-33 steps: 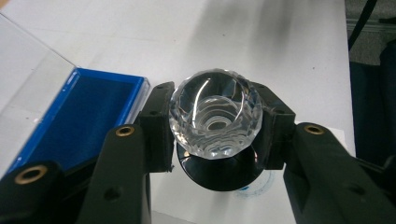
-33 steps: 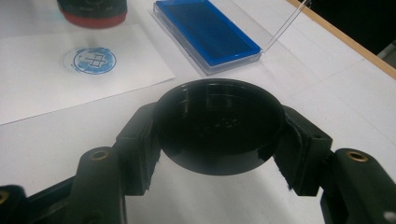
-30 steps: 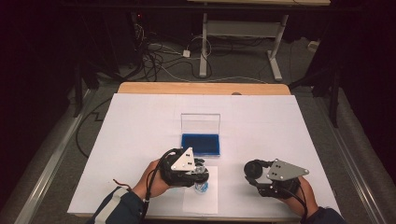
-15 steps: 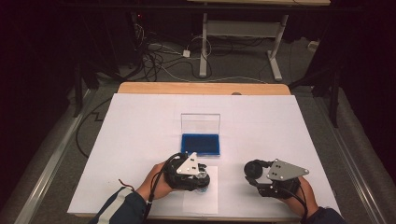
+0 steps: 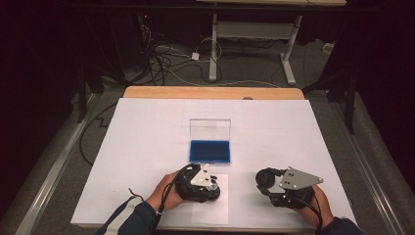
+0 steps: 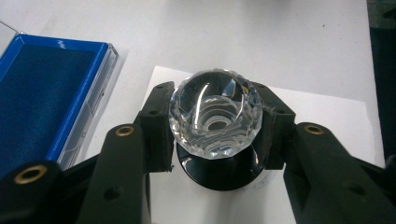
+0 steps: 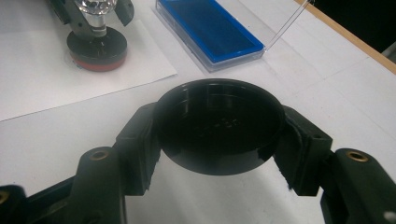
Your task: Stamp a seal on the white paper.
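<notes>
A stamp with a clear faceted knob [image 6: 215,114] and a round black base [image 6: 219,172] stands on a white paper sheet [image 5: 210,211]. My left gripper [image 6: 215,126] is shut on the knob, one jaw on each side. The right gripper view shows the stamp [image 7: 97,44] farther off, with a red underside against the paper [image 7: 56,79]. My right gripper [image 7: 219,140] is shut on a round black cap [image 7: 219,126], hollow side up, just above the table. From above, the left gripper [image 5: 210,185] is near the front middle and the right gripper [image 5: 264,180] to its right.
An open blue case [image 5: 210,151] with an upright clear lid lies just beyond the paper, also close to my left jaw [image 6: 42,93]. White covering [image 5: 147,142] spreads over the table, with a wooden edge at the far side. Cables and desk legs stand on the floor beyond.
My left gripper has shifted slightly right and toward the near edge with the stamp, bringing it down over the paper. The right gripper and its cap have stayed put.
</notes>
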`<state>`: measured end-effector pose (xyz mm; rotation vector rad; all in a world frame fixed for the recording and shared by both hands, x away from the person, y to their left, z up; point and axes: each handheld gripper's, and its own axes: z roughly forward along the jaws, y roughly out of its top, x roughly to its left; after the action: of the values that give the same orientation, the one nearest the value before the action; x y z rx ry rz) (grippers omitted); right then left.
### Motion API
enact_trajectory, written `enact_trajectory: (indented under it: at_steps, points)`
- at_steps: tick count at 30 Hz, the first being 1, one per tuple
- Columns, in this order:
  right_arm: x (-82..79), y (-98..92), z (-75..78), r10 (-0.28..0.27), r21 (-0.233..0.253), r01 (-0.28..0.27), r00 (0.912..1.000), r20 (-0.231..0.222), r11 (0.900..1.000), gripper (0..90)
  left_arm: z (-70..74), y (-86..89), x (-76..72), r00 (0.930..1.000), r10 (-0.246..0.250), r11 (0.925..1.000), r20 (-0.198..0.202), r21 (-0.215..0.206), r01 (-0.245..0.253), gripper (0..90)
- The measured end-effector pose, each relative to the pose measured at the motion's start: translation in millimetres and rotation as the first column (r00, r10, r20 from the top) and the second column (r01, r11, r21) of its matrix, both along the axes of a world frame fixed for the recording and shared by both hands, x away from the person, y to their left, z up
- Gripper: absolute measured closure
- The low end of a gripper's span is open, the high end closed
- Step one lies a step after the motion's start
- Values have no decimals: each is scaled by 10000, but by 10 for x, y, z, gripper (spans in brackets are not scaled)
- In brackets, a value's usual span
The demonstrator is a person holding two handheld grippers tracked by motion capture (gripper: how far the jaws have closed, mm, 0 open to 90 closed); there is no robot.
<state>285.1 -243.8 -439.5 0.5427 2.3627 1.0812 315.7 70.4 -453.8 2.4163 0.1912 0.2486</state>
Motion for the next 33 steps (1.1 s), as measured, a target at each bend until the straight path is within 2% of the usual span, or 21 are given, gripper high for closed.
enact_trajectory:
  at_steps: [7, 23, 33]
  points:
    - [0, 2, -3, 34, -10, -34, 10000, -34, 10000, 386, -20, 4, -15, 9999, -25, 10000, -103, -87, 24, 541]
    - [1, 7, -10, 42, -12, -42, 9999, -93, 10000, 386, -19, -16, -30, 9998, 143, 9998, -120, 148, -141, 543]
    - [4, 12, -14, 65, -48, -65, 9999, -107, 10000, 386, -29, -18, -38, 9996, 234, 9997, -134, 104, -232, 543]
